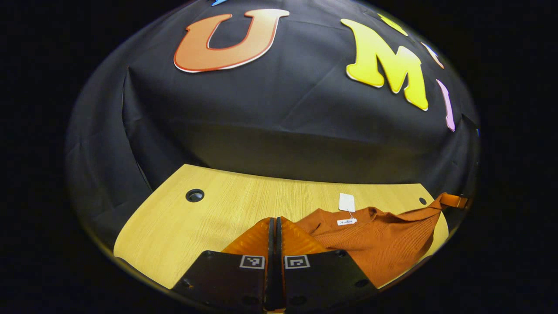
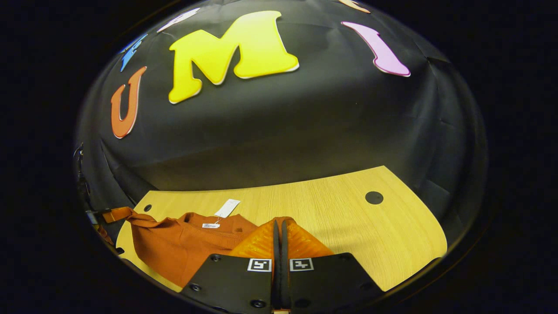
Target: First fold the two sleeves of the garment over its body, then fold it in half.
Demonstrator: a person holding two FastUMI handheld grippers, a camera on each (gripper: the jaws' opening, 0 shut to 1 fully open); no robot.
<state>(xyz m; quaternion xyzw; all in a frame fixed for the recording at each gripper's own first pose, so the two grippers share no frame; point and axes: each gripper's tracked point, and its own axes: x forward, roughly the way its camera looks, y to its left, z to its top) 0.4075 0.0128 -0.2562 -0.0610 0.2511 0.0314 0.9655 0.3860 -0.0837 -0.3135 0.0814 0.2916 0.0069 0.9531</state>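
A rust-orange knit garment (image 1: 383, 244) lies on the wooden table (image 1: 209, 209), collar away from me, with a white hang tag (image 1: 347, 202). My left gripper (image 1: 275, 219) has its orange fingers pressed together at the garment's left end; the cloth runs off from its right finger. In the right gripper view the garment (image 2: 174, 244) lies to the left of my right gripper (image 2: 279, 221), whose fingers are also together with cloth against the left one. Each view shows the other gripper far off, pinching a raised, taut corner: the right gripper (image 1: 454, 200) and the left gripper (image 2: 114, 214).
The table has round cable holes (image 1: 195, 195) (image 2: 374, 197) near its far corners. The black cloth wall stands close behind the table's far edge. Bare wood stretches left of the garment (image 1: 174, 226) and right of it (image 2: 370, 235).
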